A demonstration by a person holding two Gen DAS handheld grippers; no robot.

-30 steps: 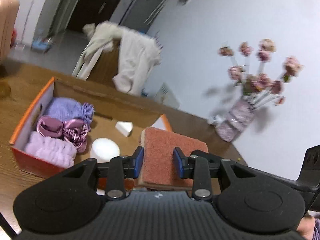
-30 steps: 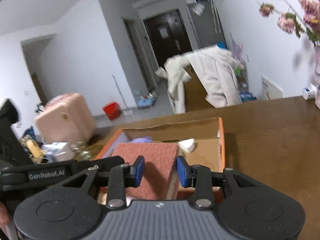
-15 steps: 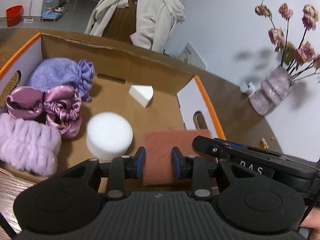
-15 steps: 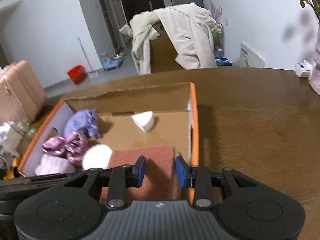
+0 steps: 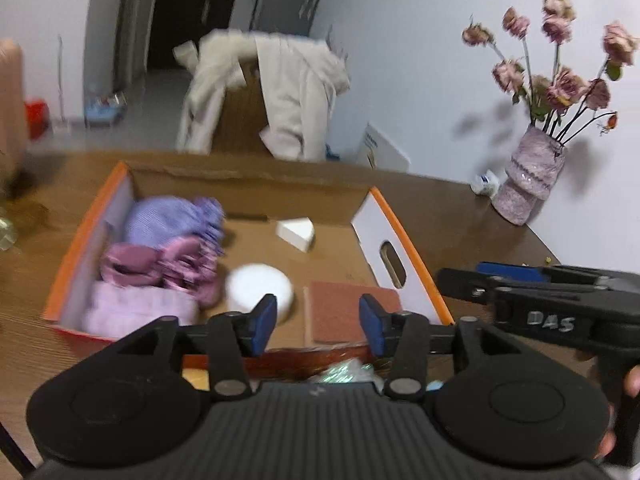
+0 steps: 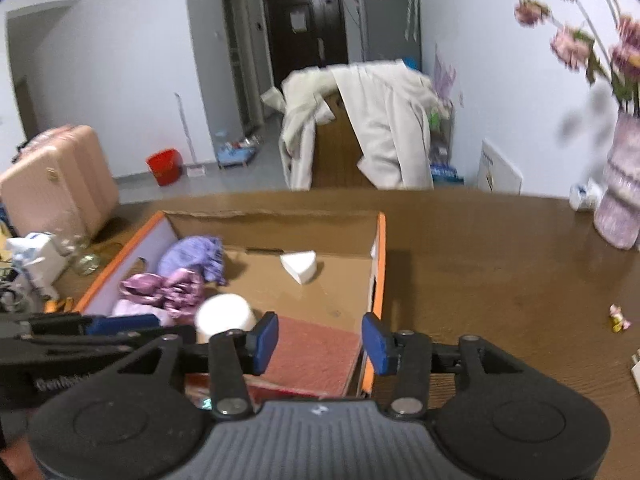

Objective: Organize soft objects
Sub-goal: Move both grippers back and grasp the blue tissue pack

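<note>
Red sponge pad (image 5: 352, 309) lies in box (image 5: 404, 236) (near edge hidden)

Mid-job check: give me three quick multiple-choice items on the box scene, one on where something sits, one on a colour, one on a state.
1. Where does the reddish sponge pad lie?
A. on the table beside the vase
B. inside the box, near corner
C. on the chair

2. What colour is the rim of the box?
A. green
B. blue
C. orange

3. How does the left gripper stand?
A. open, holding nothing
C. clamped on the round white sponge
B. clamped on the pad

Key: 1 B, the pad lies flat on the box floor; 2 C, the edges show orange; 3 A, its jaws are opening, pads clear of the pad.
</note>
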